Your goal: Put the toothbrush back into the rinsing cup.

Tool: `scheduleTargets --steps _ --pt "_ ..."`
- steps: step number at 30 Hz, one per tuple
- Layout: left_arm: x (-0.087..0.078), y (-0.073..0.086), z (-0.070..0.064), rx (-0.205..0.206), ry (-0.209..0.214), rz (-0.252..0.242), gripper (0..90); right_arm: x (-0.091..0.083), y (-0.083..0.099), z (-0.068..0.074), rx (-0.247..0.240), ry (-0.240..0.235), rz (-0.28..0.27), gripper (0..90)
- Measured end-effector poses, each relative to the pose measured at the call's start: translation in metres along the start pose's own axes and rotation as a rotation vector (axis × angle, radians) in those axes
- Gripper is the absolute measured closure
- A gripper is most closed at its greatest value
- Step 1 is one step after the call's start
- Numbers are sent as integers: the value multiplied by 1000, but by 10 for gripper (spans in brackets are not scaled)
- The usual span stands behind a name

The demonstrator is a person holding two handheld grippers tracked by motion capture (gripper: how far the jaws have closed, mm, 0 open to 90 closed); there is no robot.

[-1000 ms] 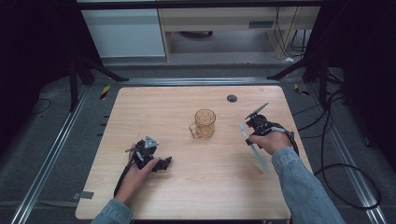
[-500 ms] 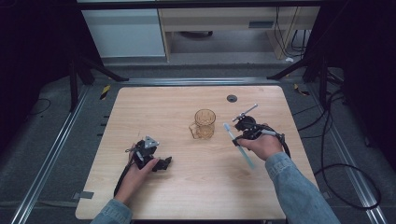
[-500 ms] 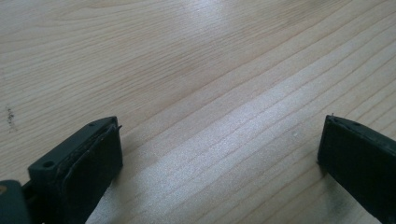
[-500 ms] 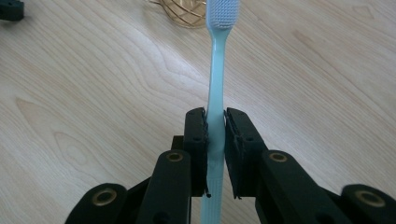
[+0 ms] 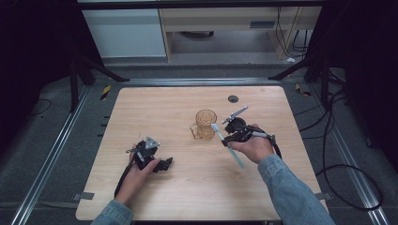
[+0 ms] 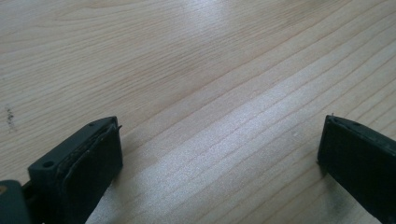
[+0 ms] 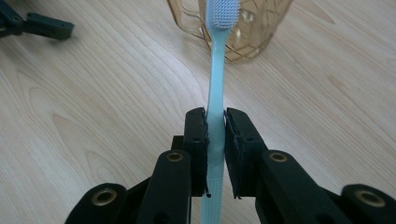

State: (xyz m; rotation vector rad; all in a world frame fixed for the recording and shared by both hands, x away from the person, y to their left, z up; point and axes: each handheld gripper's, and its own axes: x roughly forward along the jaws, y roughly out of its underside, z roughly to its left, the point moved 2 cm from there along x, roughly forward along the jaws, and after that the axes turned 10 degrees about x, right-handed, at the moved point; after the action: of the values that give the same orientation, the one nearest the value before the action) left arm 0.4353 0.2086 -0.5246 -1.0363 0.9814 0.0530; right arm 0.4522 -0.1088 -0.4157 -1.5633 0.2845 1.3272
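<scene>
One toothbrush (image 5: 227, 144); one cup (image 5: 204, 124); two grippers

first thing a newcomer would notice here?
Likely the light blue toothbrush clamped upright between the right gripper jaws, its bristle head right in front of the amber see-through cup at the table's centre. Next, the left gripper, jaws wide open, resting on bare wood of the table near the front left.

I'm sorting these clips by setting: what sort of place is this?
Probably a lab or workshop recording station, not a home: a bare wooden table sits inside metal floor rails, with black stand legs and loose cables around it.
</scene>
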Motion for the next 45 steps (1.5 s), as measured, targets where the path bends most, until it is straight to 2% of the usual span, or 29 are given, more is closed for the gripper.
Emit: scheduleTargets --steps 12,19,25,26,35,36,38,42,45 --pt "0 0 0 3 0 0 0 3 -9 25 -45 -33 -71 794" --pt "0 0 0 3 0 0 0 8 -14 35 -43 -45 -106 794" --pt "0 0 0 3 0 0 0 15 -18 44 -35 -50 -134 794" --pt "0 0 0 3 0 0 0 17 -19 47 -24 -48 -154 794" --pt "0 0 0 3 0 0 0 23 -21 58 -3 -24 -207 794" --pt "0 0 0 3 0 0 0 26 -21 61 7 -23 -232 794" --pt "0 0 0 4 0 0 0 26 -21 62 15 -21 -237 794" --pt "0 0 0 3 0 0 0 28 -22 69 23 -11 -286 794" --pt "0 0 0 3 0 0 0 27 -25 74 45 -10 -344 794"
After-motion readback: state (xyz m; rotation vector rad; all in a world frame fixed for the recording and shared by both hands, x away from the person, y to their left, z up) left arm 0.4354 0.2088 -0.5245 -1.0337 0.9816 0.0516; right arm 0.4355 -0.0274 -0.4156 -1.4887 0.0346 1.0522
